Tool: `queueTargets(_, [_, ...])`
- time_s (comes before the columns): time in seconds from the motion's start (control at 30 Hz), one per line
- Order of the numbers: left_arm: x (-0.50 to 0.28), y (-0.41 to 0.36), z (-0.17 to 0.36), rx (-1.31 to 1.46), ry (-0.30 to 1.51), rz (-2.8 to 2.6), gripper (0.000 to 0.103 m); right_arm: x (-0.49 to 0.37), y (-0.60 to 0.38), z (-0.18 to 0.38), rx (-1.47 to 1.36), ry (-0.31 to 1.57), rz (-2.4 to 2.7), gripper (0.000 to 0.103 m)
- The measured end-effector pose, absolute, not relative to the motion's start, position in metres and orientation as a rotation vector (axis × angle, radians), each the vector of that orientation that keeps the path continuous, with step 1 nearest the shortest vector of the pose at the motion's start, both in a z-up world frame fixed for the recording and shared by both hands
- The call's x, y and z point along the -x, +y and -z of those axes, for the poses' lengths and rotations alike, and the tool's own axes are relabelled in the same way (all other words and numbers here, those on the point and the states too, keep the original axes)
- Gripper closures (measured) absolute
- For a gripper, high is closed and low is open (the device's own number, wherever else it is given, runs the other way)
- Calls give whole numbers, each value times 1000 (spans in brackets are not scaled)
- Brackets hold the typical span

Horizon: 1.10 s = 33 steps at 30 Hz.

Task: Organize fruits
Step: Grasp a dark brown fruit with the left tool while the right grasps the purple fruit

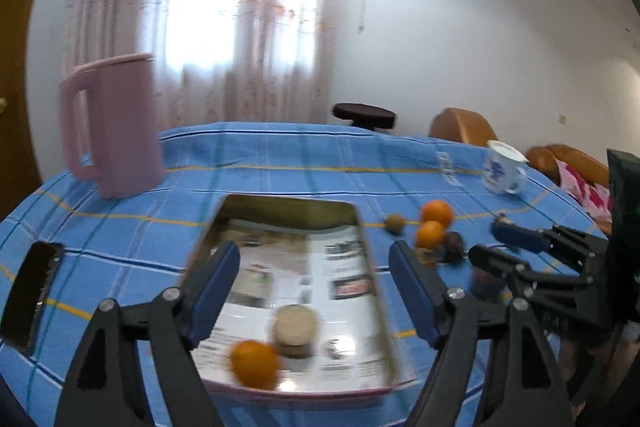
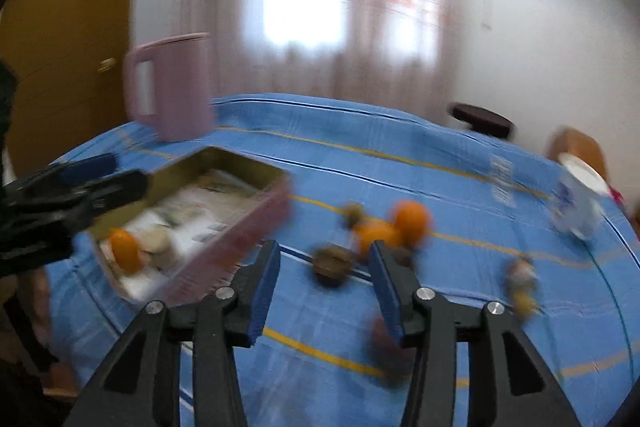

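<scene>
Left wrist view: the left hand-held gripper point(image 1: 314, 291) hangs above the tray point(image 1: 362, 227), a shallow rectangular tin lined with printed paper, resting on the surface point(image 1: 280, 163) covered with a blue checked cloth. Its two blue-padded fingers point(image 1: 212, 291) stand wide apart with nothing between them. In the near end of the tray lie an orange point(image 1: 255, 363) and, just beside it and apparently touching, a round pale brown fruit point(image 1: 295, 330) whose kind cannot be told through the blur.

To the right of the tray, on the cloth, two loose oranges point(image 1: 434, 227) sit against each other, with a small brown fruit point(image 1: 395, 223) near them on the left and a dark fruit point(image 1: 454, 247) just beside them in front. The right hand-held gripper point(image 1: 496, 243) enters from the right edge, close to this group.

Right wrist view: the right hand-held gripper point(image 2: 324, 291) is likewise spread wide and grips nothing. Between and beyond its fingertips lies a brown fruit point(image 2: 332, 265) on the cloth. The picture is heavily motion-blurred. A further dark object point(image 2: 386, 351) lies partly hidden behind the right finger. Its identity cannot be told.

Surroundings: a pink jug point(image 1: 112, 127) stands upright behind the tray to the left; a white cup with a blue motif point(image 1: 503, 167) stands near the far right edge of the surface; a dark phone point(image 1: 30, 291) lies flat at the left, well apart from the tray.
</scene>
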State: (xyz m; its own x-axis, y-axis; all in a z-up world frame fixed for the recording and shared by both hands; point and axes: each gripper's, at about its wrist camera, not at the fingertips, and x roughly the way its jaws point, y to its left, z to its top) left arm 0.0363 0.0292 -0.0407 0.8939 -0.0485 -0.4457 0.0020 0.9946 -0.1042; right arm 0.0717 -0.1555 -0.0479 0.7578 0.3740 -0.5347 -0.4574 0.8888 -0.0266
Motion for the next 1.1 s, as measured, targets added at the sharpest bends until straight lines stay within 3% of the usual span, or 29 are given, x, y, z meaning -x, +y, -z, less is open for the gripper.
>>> queueTargets(0.07, [-41,12,41,85,478,64,23,-77,-175,52,132,573,-393,43])
queueTargets(0.5, [-70,-56,48,-15,545,160,23,-100,-187,77,79,773,-512,45])
queueTargets(0.57, [-77,-63,50,-23,556,165,23,-99,-188,77,70,770,-537,50])
queueTargets(0.87, [-103,-84,61,-49,624,185,25,-105,-228,73,29,726,-397,50])
queueTargets(0.97, [-116,-95,69,-101,668,183,32,-106,-234,73,17,716,-384,50])
queueTargets(1.1, [-136,-102,80,-131,747,187,55,-105,-235,71,15,699,-395,50])
